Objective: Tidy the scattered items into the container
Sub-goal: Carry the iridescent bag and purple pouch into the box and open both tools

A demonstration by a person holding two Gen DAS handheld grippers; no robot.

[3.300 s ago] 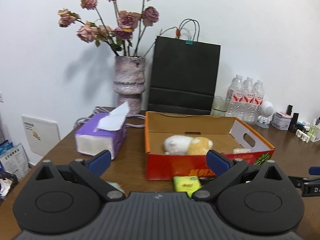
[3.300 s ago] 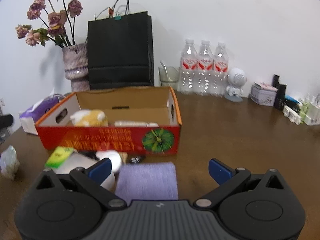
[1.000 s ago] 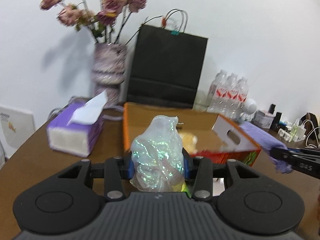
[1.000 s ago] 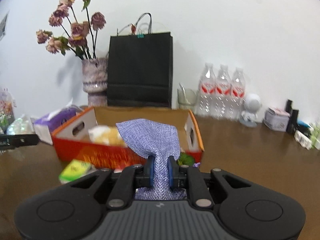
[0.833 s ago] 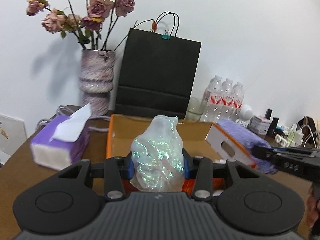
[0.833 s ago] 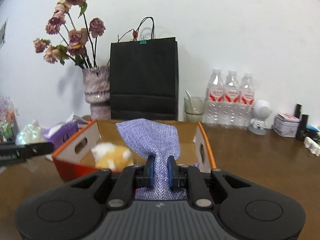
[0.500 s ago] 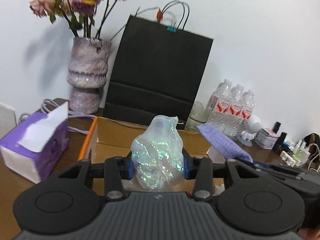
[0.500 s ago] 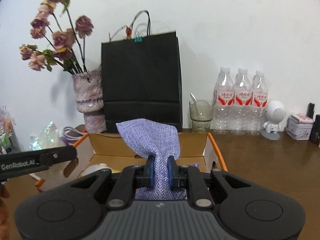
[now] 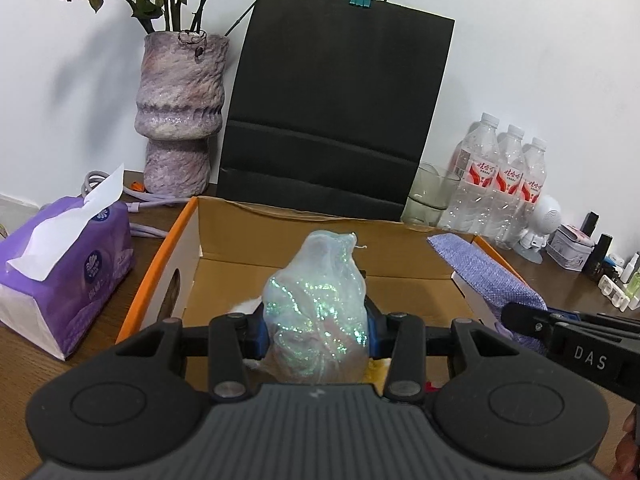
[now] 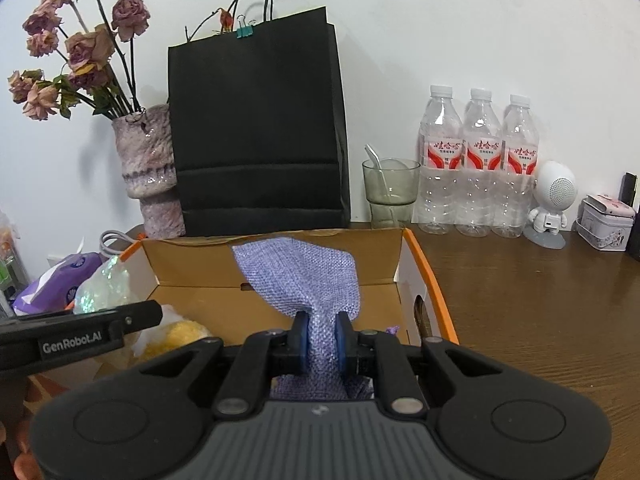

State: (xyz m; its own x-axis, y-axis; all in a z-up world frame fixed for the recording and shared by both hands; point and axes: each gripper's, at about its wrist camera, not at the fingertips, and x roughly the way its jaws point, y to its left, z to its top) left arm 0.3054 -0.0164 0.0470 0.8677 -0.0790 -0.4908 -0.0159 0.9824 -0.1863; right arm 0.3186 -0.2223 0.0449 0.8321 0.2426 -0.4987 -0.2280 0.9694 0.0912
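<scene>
We've got both loads over the cardboard box [image 9: 188, 232] now: left gripper [image 9: 316, 326] clamped on the iridescent organza pouch [image 9: 316, 304], right gripper [image 10: 321, 338] pinched tight on the lilac woven pouch [image 10: 304, 276]. Best bet is probably to lower each one close to the box floor, clear of the yellow plush [image 10: 180, 332], before letting go.

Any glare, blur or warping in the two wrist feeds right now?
Left wrist: sharp, strong fisheye bend on the black bag; sparkly glints on the iridescent pouch; soft shadow beside the vase. Right wrist: sharp, dark corners, highlights on the bottles.
</scene>
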